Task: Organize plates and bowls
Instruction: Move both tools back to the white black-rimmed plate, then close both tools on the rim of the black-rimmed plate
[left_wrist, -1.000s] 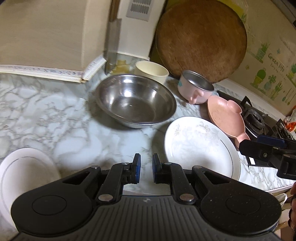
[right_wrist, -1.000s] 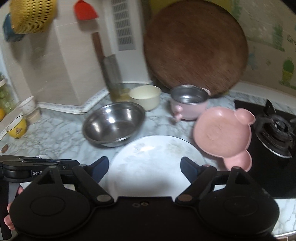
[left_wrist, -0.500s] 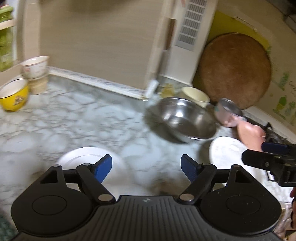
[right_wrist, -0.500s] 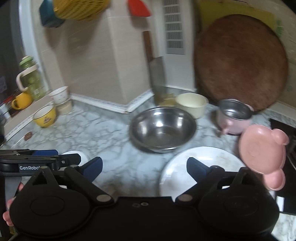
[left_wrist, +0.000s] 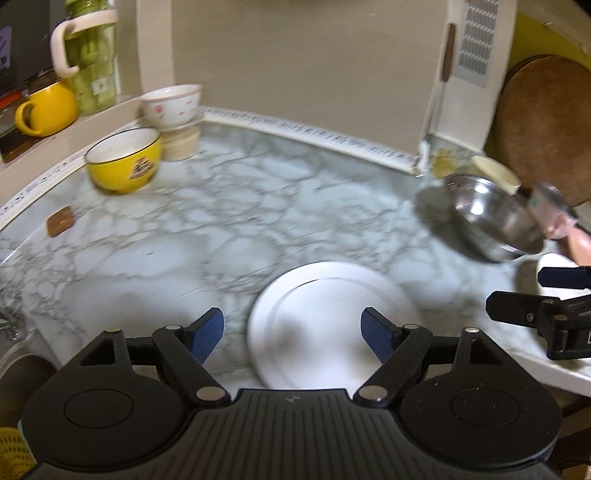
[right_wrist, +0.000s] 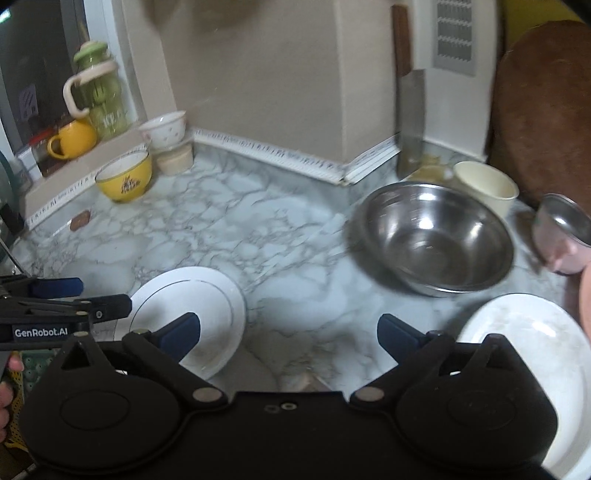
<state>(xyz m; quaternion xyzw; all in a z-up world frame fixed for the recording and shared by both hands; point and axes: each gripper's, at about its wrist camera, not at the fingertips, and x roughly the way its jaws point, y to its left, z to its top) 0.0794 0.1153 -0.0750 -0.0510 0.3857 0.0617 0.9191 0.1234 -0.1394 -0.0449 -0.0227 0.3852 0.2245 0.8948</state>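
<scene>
White plate (left_wrist: 332, 314) flat on marble counter (left_wrist: 221, 229), ungripped.

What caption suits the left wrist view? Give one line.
Open left hand-held gripper above a white plate on the marble counter, steel bowl at right.

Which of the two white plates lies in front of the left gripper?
The smaller plain plate, left of the steel bowl. The larger, faintly patterned plate lies right of it, near the right gripper.
</scene>
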